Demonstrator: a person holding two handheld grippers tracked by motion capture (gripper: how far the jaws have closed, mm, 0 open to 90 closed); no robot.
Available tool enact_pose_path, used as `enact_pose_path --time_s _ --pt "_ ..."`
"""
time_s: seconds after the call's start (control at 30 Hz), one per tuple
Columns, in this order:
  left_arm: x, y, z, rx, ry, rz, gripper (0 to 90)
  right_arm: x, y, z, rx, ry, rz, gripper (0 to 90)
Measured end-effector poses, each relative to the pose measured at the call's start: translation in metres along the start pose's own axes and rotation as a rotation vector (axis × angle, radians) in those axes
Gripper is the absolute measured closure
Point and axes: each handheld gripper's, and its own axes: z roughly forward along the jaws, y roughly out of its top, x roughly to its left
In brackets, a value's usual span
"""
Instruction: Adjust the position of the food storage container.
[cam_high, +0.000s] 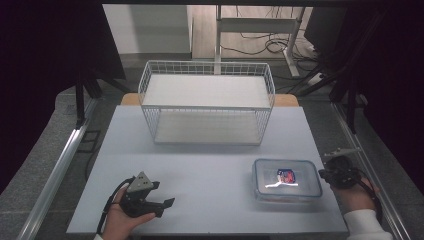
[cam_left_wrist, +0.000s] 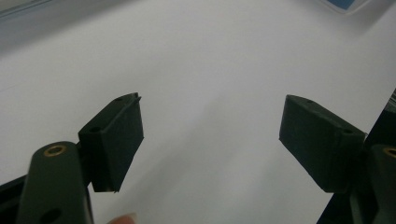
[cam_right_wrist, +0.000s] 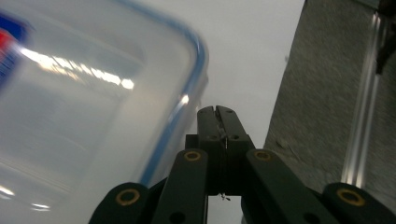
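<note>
A clear plastic box with a blue-edged lid (cam_high: 286, 179) lies on the white table at the front right; a red and blue label shows through its lid. Right beside the box's right edge is my right gripper (cam_high: 324, 174), its jaws pressed together with nothing between them. In the right gripper view the shut gripper (cam_right_wrist: 217, 111) sits just beside the box's rounded corner (cam_right_wrist: 184, 88). My left gripper (cam_high: 161, 194) rests at the front left of the table, held by a hand, jaws open and empty. In the left gripper view the gripper (cam_left_wrist: 210, 135) has bare white table between its fingers.
A white wire basket (cam_high: 206, 101) stands across the back middle of the table (cam_high: 210, 165). Grey floor and a metal rail (cam_high: 65, 160) run along the left side, another rail (cam_high: 370, 170) along the right. Desk legs and cables lie beyond the basket.
</note>
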Motion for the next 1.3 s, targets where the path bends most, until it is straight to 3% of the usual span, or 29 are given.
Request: enact_pose_path --time_s 0.1,0.27,0.4,0.53,0.57,0.6,0.63,0.67,0.83,0.87,0.97,1.07,1.1,1.3 --pt "0.001 0.0 0.0 0.002 0.0 -0.003 21.1 0.003 -0.004 0.01 0.038 0.008 -0.003 88.6" --pt "0.002 0.0 0.001 0.007 -0.001 -0.003 21.1 0.006 -0.003 0.012 0.04 0.007 0.001 88.7" --pt "0.002 0.0 0.001 0.01 0.0 -0.002 21.0 0.017 0.001 0.013 0.043 0.058 -0.021 88.7" --pt "0.002 -0.001 -0.001 0.004 0.001 -0.007 20.9 0.035 0.009 0.014 0.043 0.101 -0.061 88.7" --pt "0.003 -0.001 -0.001 0.003 0.003 -0.009 20.9 0.045 0.012 0.015 0.04 0.132 -0.081 88.7" --pt "0.003 -0.001 -0.001 0.003 0.003 -0.009 20.9 0.045 0.012 0.015 0.04 0.132 -0.081 88.7" --pt "0.004 -0.001 -0.001 0.003 0.004 -0.01 21.0 0.056 0.016 0.016 0.036 0.14 -0.102 88.7" --pt "0.004 -0.001 -0.001 0.003 0.005 -0.011 21.0 0.056 0.016 0.016 0.036 0.14 -0.102 88.7" --pt "0.005 -0.001 -0.004 -0.005 0.01 -0.016 21.0 0.086 0.031 0.02 0.035 0.179 -0.173 88.7" --pt "0.005 -0.001 -0.004 -0.005 0.01 -0.016 20.9 0.086 0.031 0.02 0.035 0.179 -0.173 88.7" --pt "0.008 -0.001 -0.005 -0.007 0.014 -0.018 20.9 0.111 0.042 0.022 0.037 0.218 -0.242 88.6" --pt "0.013 -0.001 -0.008 -0.016 0.024 -0.028 20.9 0.123 0.047 0.023 0.036 0.235 -0.274 88.6" --pt "0.017 -0.001 -0.01 -0.025 0.03 -0.04 20.8 0.136 0.053 0.024 0.034 0.248 -0.306 88.6" --pt "0.021 -0.002 -0.014 -0.037 0.039 -0.055 20.9 0.161 0.068 0.03 0.022 0.291 -0.358 88.6"
